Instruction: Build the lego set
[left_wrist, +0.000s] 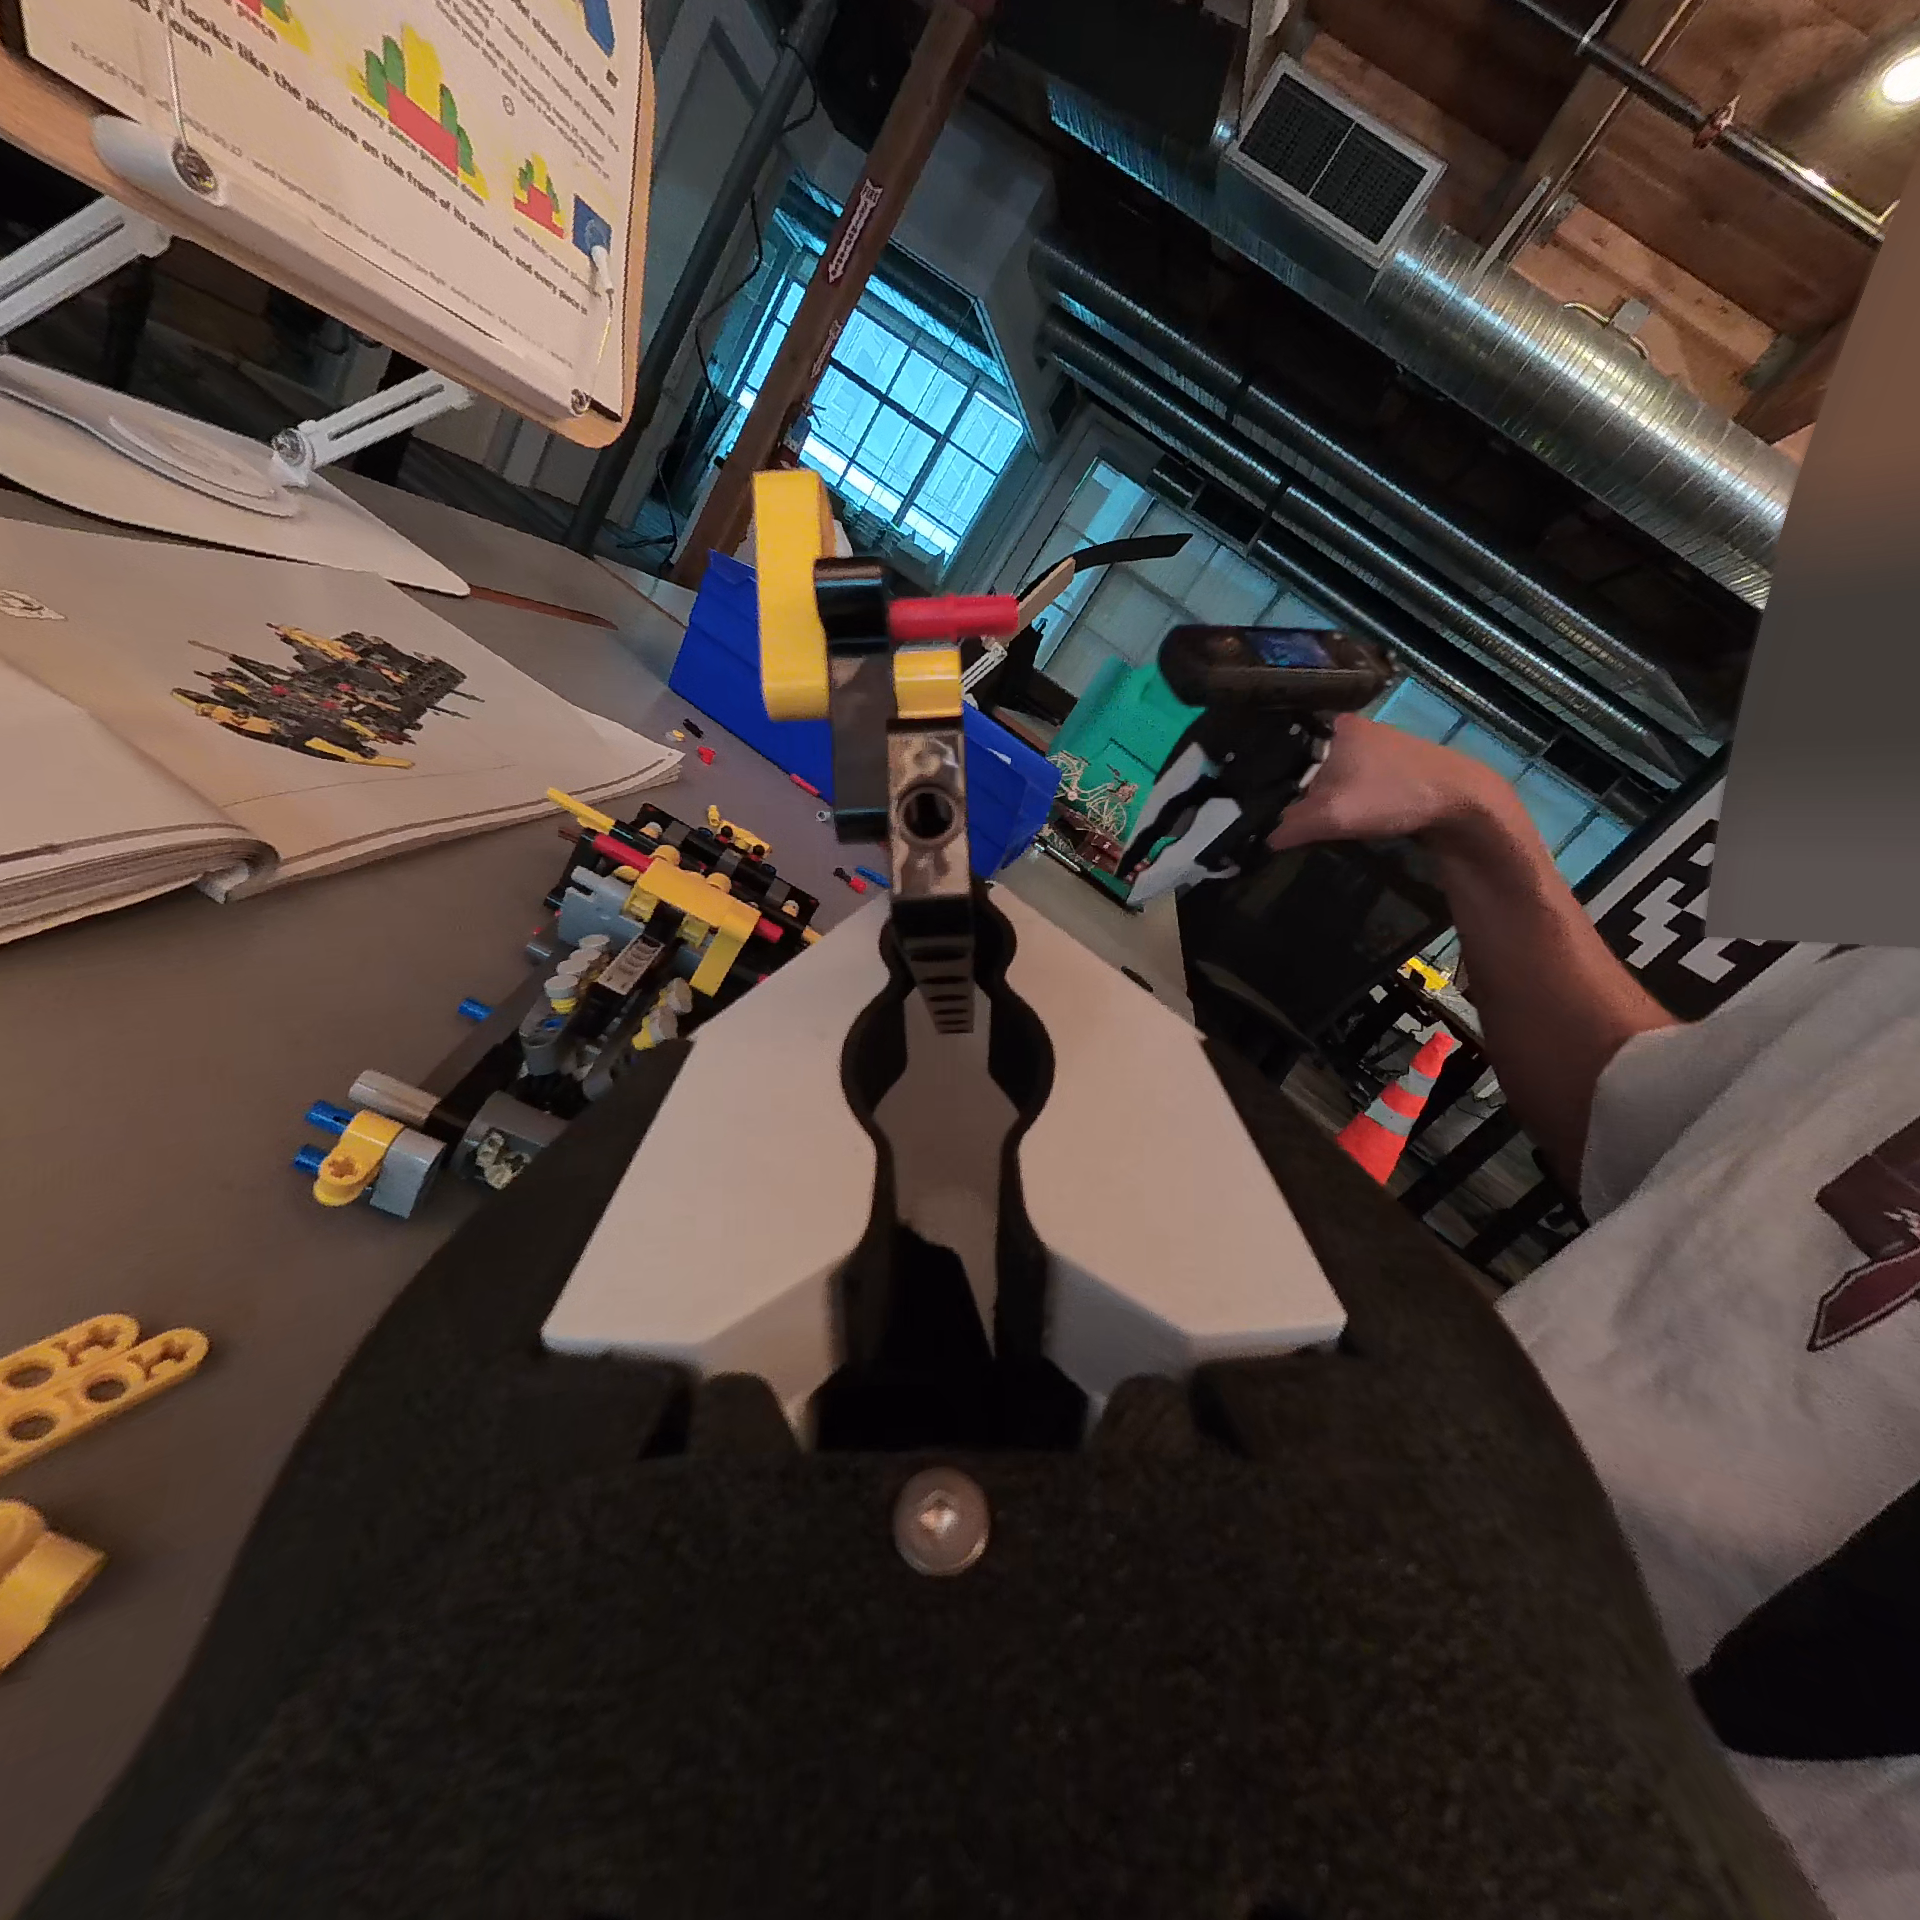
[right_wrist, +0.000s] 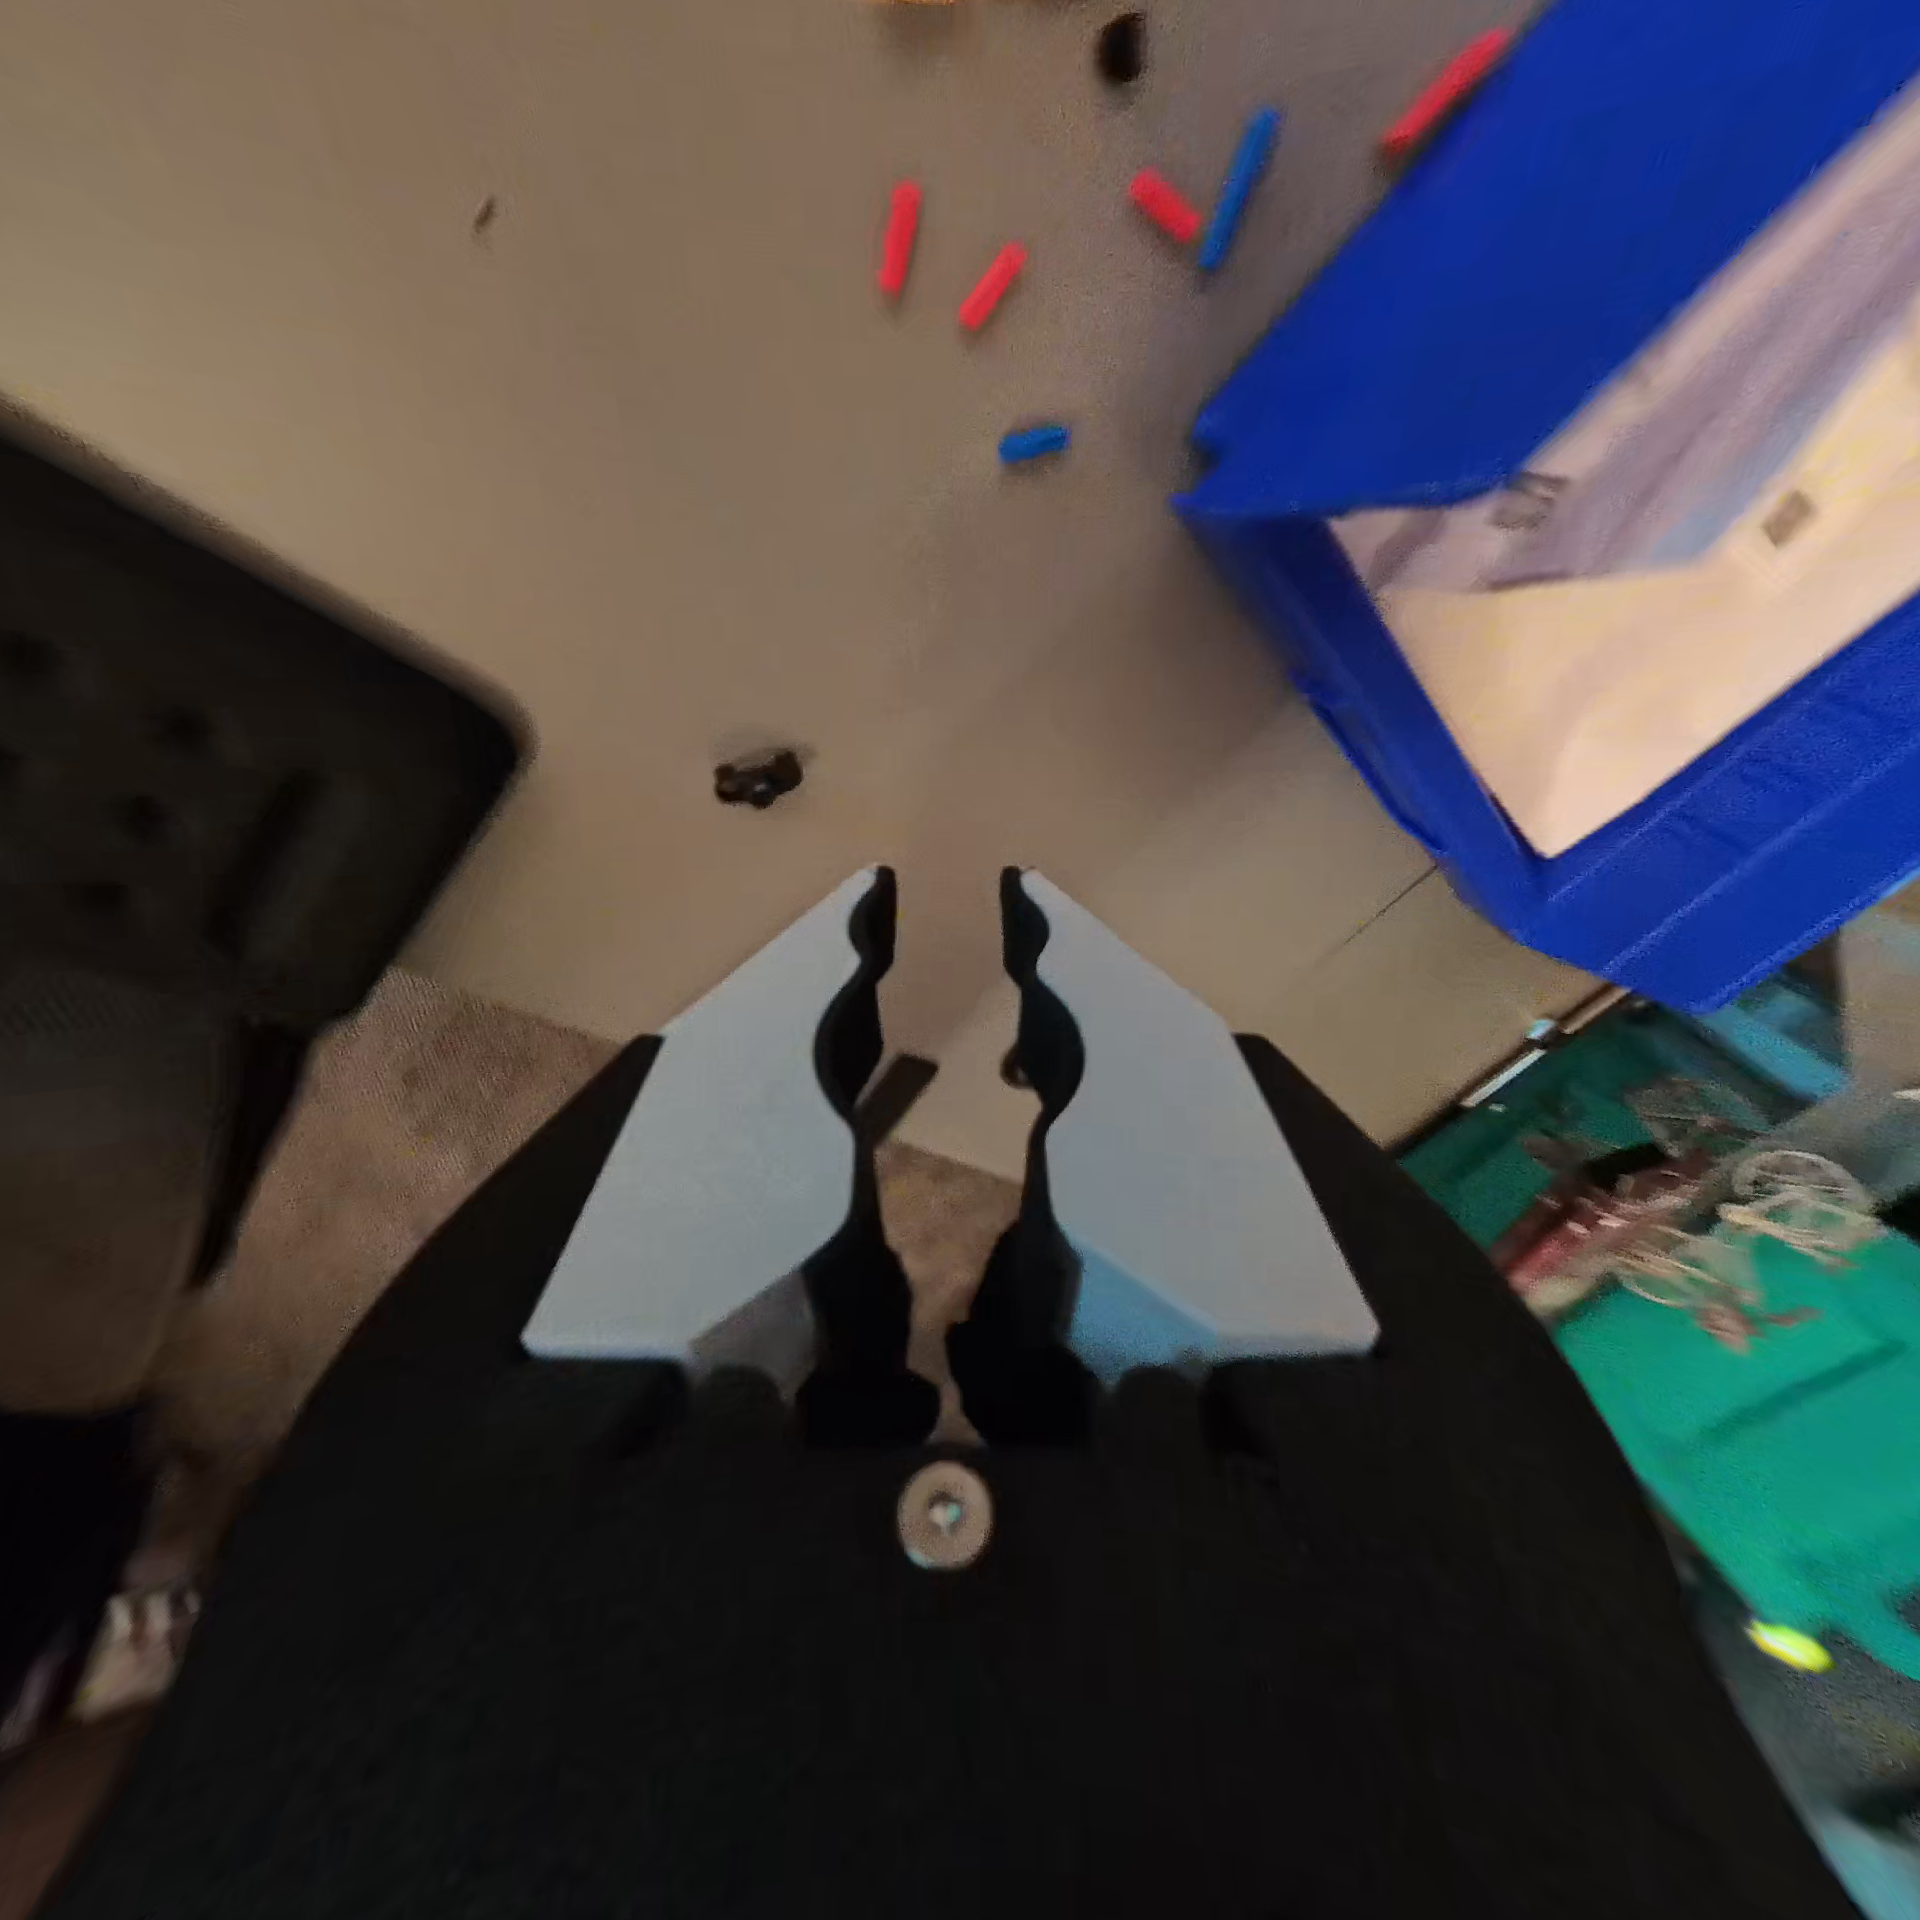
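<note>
— Grey surface (right_wrist: 623, 468) is carrying loose pins; what's happening?
— Left hand-held gripper (left_wrist: 932, 914) is clamping a small lego piece (left_wrist: 873, 665) aloft. Right hand-held gripper (right_wrist: 940, 883), slightly parted and empty, is probably needing a red pin (right_wrist: 899, 239) next.

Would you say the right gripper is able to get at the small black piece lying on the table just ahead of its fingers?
Probably yes. The right gripper is open and empty, and the small black piece lies alone on bare table just beyond its fingertips, slightly left. Nothing stands between them.
</note>
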